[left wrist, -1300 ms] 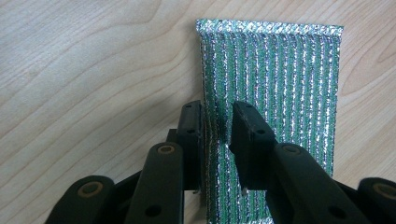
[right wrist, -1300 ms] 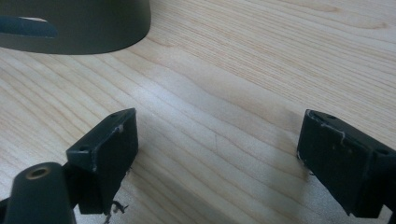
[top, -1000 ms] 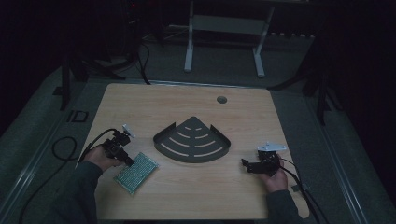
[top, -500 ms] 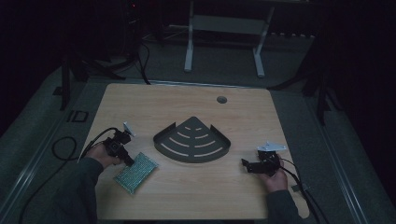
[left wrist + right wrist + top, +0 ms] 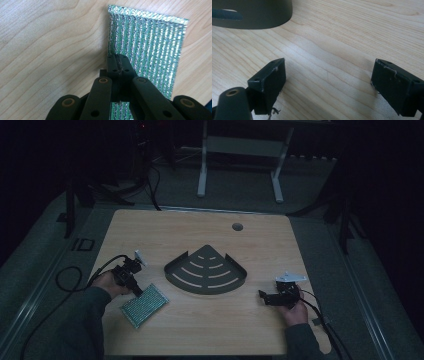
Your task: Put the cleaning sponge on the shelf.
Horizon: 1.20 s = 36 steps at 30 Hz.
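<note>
Scourer pad point(image 5: 144, 305), green w/ silver glitter weave, lies flat on table point(image 5: 200, 330) at front-left, just left of the dark quarter-round corner shelf point(image 5: 206, 270) in the middle.

Left gripper point(image 5: 117, 66): jaws pressed together over the pad's near-left edge. Left gripper view shows the tips meeting above the weave, but can't tell if any fabric is actually pinched btwn them or if they just sit on top. Left hand point(image 5: 107, 284) is low, beside the pad's left corner, gripper angled down and inward toward it, cable point(image 5: 70, 280) looping off the table's left side.

Risk, as I judge it: if the bite is only on the edge, a lift would let the pad slip out or drag and fold; the thin floppy weave gives little to hold.

Right gripper point(image 5: 328, 82): jaws wide apart, nothing btwn them, bare wood below. It rests at front-right, well apart from the pad, pointing left toward the shelf, right hand point(image 5: 294, 312) behind it. Risk there is small; a sweep left could nudge the shelf.
</note>
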Available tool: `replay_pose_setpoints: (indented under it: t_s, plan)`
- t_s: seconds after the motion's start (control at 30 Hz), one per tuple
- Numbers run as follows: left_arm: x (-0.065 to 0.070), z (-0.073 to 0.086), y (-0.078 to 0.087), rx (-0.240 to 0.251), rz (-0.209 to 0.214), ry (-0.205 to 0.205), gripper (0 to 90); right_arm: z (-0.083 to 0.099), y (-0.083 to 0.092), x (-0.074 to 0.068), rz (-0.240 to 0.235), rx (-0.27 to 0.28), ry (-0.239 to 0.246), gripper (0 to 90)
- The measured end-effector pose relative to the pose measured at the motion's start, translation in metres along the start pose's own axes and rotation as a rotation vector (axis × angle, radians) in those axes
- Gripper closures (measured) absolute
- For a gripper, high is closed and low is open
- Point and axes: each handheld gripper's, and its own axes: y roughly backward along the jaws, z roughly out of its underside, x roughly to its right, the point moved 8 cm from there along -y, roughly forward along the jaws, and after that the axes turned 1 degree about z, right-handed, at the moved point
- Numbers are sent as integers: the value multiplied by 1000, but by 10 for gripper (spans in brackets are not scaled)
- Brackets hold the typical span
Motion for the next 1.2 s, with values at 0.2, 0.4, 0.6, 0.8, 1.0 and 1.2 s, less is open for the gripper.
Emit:
replay_pose_setpoints:
  t_s: [0.2, 0.4, 0.6, 0.8, 1.0, 1.2]
  plan:
    - [1, -1, 12, 24, -12, -10, 900, 0, 0, 0, 0, 0, 0, 120]
    - [4, -5, 27, 53, -26, -16, 900, 0, 0, 0, 0, 0, 0, 120]
    - [5, -8, 34, 58, -27, -22, 900, 0, 0, 0, 0, 0, 0, 120]
    - [7, -9, 38, 54, -38, -38, 900, 0, 0, 0, 0, 0, 0, 120]
    - [7, -11, 42, 59, -48, -38, 900, 0, 0, 0, 0, 0, 0, 120]
    - [7, -13, 49, 64, -55, -41, 900, 0, 0, 0, 0, 0, 0, 120]
